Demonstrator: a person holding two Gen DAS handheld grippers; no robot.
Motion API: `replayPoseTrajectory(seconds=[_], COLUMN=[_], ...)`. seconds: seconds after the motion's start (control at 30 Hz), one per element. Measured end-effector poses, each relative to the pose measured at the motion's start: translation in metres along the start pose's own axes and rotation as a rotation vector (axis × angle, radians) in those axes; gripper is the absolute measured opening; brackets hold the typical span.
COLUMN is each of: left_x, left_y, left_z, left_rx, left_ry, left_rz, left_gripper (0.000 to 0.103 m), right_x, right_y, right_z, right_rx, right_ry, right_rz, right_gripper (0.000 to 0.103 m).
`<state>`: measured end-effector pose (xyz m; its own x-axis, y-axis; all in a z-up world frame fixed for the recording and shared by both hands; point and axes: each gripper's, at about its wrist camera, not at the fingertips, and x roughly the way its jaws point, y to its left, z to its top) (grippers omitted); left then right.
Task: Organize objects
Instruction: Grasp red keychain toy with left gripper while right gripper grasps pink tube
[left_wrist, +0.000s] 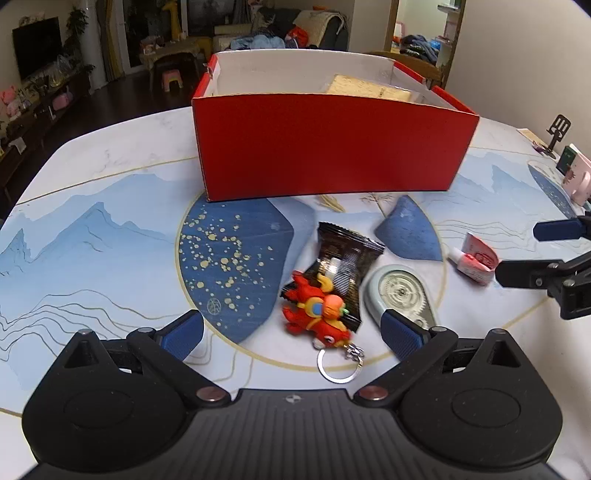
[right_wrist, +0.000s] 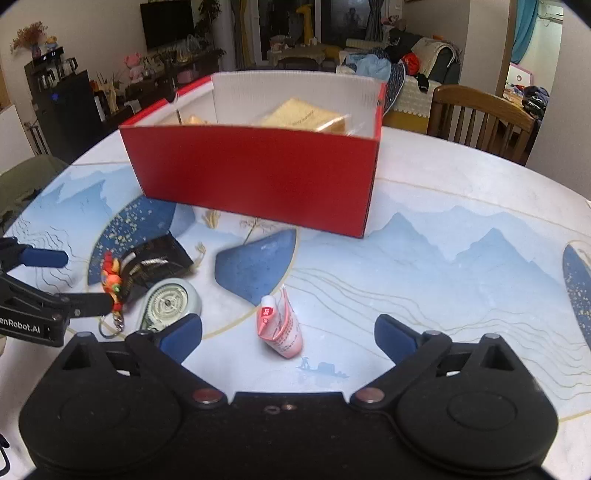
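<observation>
Both grippers' fingers stand wide apart, empty – the left gripper frames the red toy keychain, which lies on a dark snack packet; closing could snag both. The right gripper straddles the pink tube, which may roll aside

Tan packets half hidden behind the open red cardboard box's near wall, dark crinkled snack wrapper partly covered by blurred red-orange plush keychain, tube print unreadable
</observation>
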<state>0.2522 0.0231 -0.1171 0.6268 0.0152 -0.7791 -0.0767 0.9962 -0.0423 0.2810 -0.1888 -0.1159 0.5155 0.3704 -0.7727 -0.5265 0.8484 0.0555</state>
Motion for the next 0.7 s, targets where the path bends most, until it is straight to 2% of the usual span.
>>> replayPoseTrajectory(seconds=[0.17,0.53,0.6,0.67,0.7], left_x=[0.012,0.018,0.017,0.018,0.018], left_y=[0.003,0.009,0.010,0.010,0.009], left_z=[-0.002,-0.003,-0.003,-0.002,-0.002], left_rx=[0.001,-0.013,-0.017,-0.018,-0.016], left_ry=[0.001,-0.020,-0.023,-0.019,-0.015], left_rz=[0.017,-0.032,-0.048,-0.064,-0.068], left_gripper=[0.102,0.101,0.095,0.085,0.074], right_x=[0.015,0.027,0.028,0.029,0.029], right_y=[-0.001,0.001,0.001,0.002,0.002], right_z=[-0.003,-0.005,-0.005,-0.004,-0.004], right_rx=[0.009,0.002,0.002,0.003,0.001], right_ry=[0.032,0.062,0.064,0.065,0.066], right_rz=[-0.010,-0.022,-0.018,-0.015,-0.015], right_gripper=[0.094,0.075,0.072,0.069,0.067])
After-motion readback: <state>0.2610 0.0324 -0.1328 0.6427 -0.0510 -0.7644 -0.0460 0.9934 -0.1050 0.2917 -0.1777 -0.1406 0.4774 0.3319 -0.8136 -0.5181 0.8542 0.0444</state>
